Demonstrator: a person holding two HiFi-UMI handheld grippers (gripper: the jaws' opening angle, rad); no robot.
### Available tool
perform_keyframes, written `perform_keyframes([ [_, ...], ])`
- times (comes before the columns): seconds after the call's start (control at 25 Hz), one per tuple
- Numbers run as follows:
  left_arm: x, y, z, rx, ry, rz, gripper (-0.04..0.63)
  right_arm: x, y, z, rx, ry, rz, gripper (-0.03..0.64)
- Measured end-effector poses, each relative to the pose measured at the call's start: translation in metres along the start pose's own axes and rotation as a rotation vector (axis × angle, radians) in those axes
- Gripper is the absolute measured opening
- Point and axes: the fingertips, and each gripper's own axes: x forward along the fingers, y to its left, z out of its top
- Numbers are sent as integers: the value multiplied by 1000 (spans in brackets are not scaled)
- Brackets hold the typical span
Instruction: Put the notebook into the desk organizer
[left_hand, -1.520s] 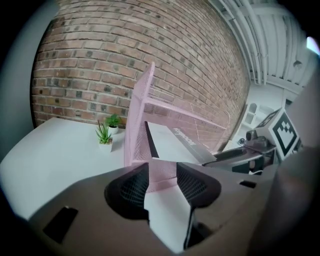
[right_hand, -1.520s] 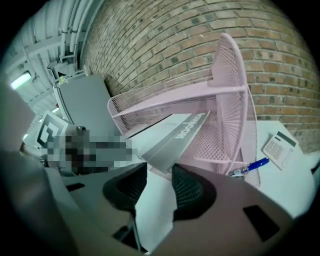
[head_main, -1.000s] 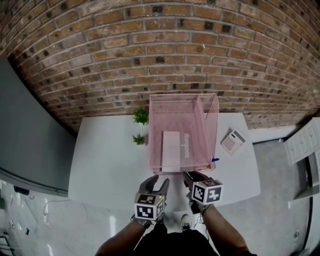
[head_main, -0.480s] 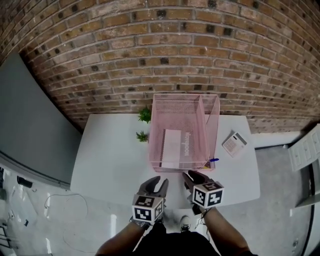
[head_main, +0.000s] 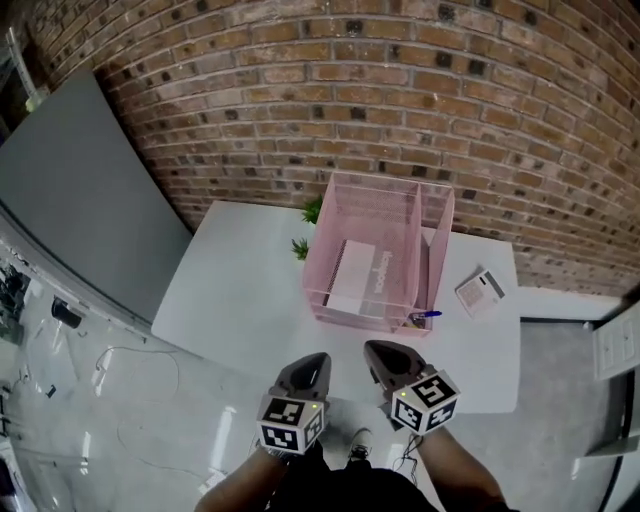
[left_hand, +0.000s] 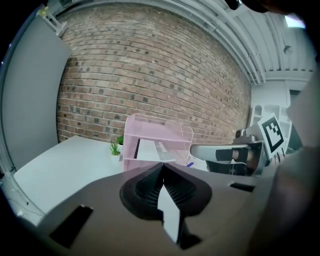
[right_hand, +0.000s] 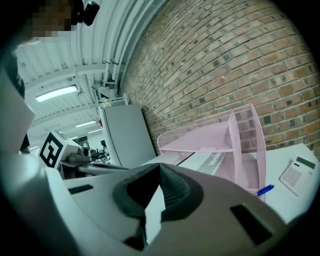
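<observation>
The notebook, white with a grey spine, lies inside the pink mesh desk organizer on the white table. Both grippers hover off the table's near edge, apart from the organizer. My left gripper is shut and empty; its jaws have just been closing with nothing between them. My right gripper is likewise shut and empty, its jaws just closed. The left gripper view shows its jaws pressed together, with the organizer and notebook beyond. In the right gripper view the gripper is shut, with the organizer ahead.
A calculator lies on the table right of the organizer, and a blue pen rests at its front right corner. Two small green plants stand at its left. A brick wall rises behind; a grey panel stands at left.
Both grippers drew back from the organizer's front toward the person and rose. Their jaws went from open to shut, holding nothing. The notebook stayed in the organizer.
</observation>
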Motion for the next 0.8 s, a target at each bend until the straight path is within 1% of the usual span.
perform_keyframes([
  [0.12,-24,-1,-7,-11,-13,58,6,-2,18,-2,-6,-1,72,3],
  [0.32,-67,9,-18,-22,-39,138,6,3,56,-9,3,-5,172,3],
  [0.48,-98,17,-21,-38,-68,174,6,6,90,-10,-10,-9,229,3],
  [0.64,-127,22,-25,-39,-88,176,6,2,124,-12,-41,-11,238,3],
  [0.8,-156,22,-36,-43,-99,141,6,-12,153,-20,-57,-19,199,3],
])
